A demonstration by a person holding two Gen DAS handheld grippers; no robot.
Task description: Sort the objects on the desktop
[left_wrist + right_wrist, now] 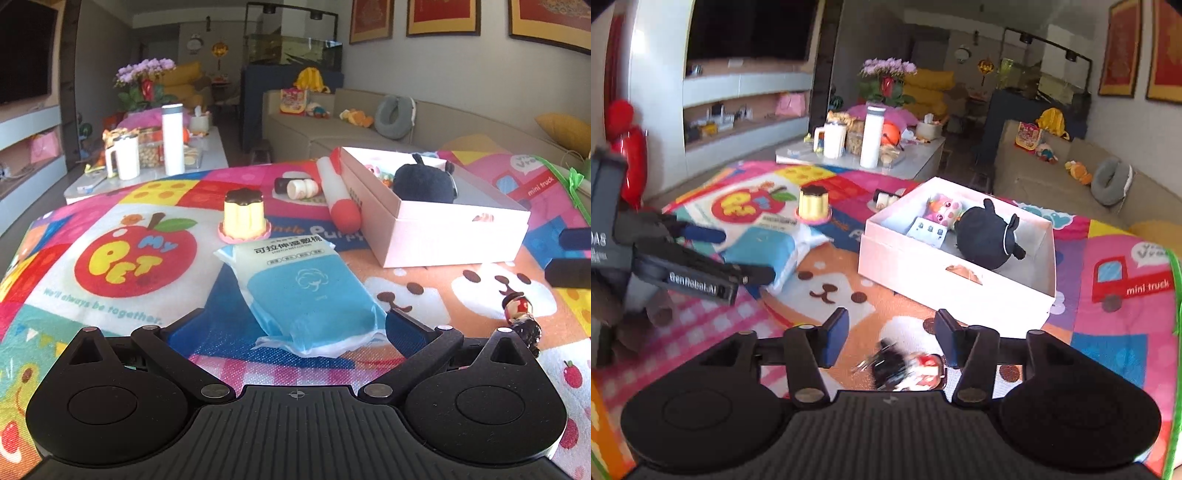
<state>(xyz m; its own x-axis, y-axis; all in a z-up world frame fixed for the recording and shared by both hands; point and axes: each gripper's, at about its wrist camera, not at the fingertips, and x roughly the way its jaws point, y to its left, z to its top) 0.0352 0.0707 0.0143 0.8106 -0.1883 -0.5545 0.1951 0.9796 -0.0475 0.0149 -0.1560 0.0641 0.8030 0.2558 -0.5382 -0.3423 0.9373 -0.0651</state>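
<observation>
Right wrist view, right gripper fingers spread, blurred small doll lying on mat between them, unpinched.

Right gripper fingers apart — small blurred doll on the mat between them, untouched. White box beyond holds a black plush.

A soft play mat covers the table in bright patchwork: pink, yellow, red and blue squares, pink-and-white check, a red apple with yellow letters, brown-and-white puppy faces. The plastic cotton-pad pack is blue below, white above with dark print. The rectangular cardboard box is white; the round plush toy in it is black. The pudding-shaped toy is cream, topped dark brown, on a pink base.
</observation>
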